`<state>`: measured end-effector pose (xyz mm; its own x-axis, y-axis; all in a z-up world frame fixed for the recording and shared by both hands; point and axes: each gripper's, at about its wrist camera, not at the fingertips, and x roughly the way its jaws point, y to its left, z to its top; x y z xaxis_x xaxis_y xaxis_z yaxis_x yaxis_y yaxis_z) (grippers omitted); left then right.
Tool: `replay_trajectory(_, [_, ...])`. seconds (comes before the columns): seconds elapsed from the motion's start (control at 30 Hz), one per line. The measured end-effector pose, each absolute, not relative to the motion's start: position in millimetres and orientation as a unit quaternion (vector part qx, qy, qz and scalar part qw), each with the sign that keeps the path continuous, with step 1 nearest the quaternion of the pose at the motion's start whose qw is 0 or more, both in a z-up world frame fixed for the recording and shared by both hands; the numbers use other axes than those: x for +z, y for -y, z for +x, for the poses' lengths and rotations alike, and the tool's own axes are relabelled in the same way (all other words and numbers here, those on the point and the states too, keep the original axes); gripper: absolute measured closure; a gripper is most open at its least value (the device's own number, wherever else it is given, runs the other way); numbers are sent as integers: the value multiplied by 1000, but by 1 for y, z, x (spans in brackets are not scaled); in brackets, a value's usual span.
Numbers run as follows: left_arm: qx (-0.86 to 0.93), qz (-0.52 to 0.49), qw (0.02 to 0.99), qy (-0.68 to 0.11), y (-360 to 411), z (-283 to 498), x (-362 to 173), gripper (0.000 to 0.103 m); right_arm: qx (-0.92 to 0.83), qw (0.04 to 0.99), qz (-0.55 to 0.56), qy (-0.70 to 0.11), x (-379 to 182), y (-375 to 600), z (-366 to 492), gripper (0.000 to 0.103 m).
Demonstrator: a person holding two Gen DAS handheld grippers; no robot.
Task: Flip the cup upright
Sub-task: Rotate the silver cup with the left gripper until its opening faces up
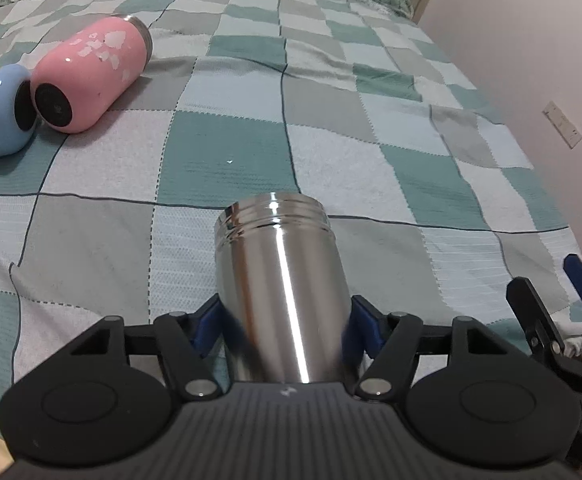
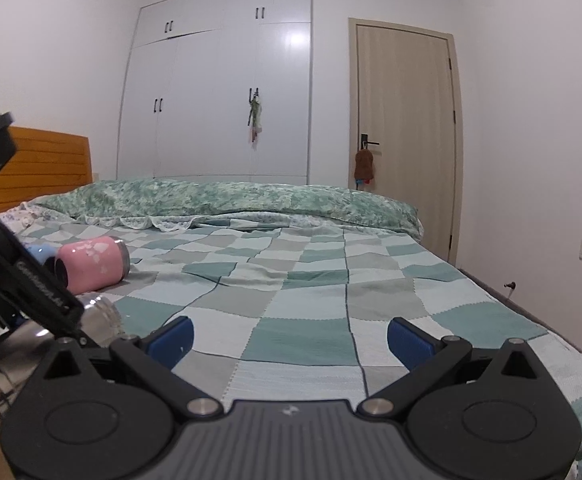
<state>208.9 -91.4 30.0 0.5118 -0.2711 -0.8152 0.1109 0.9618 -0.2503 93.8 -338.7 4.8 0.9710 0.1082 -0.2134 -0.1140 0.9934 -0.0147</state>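
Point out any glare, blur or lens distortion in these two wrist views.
Left wrist view: a bright glare streak runs down the steel cup held in the left gripper; the cup's lower edges look smeared by blur; the bedspread checks bow outward.
Right wrist view: ceiling light reflects off the wardrobe; the door frame curves; dark corners; the right gripper looks sharp.

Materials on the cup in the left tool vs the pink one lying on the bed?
The silver cylindrical cup held in the left tool looks like bare polished stainless steel: mirror streak, machined threads at its mouth. The pink cup lying on the bed seems to be metal under glossy pink paint: chipped pale patches, steel rim, dark base disc.
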Motion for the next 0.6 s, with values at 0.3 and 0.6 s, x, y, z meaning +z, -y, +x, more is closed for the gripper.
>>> replay_trajectory(0.3, [-167, -72, 900, -396, 101, 184, 71, 39, 24, 996, 30, -78, 6, 356, 81, 0])
replay_trajectory(0.6, [-214, -12, 941, -261, 164, 194, 109, 40, -65, 996, 66, -10, 11, 375, 65, 0])
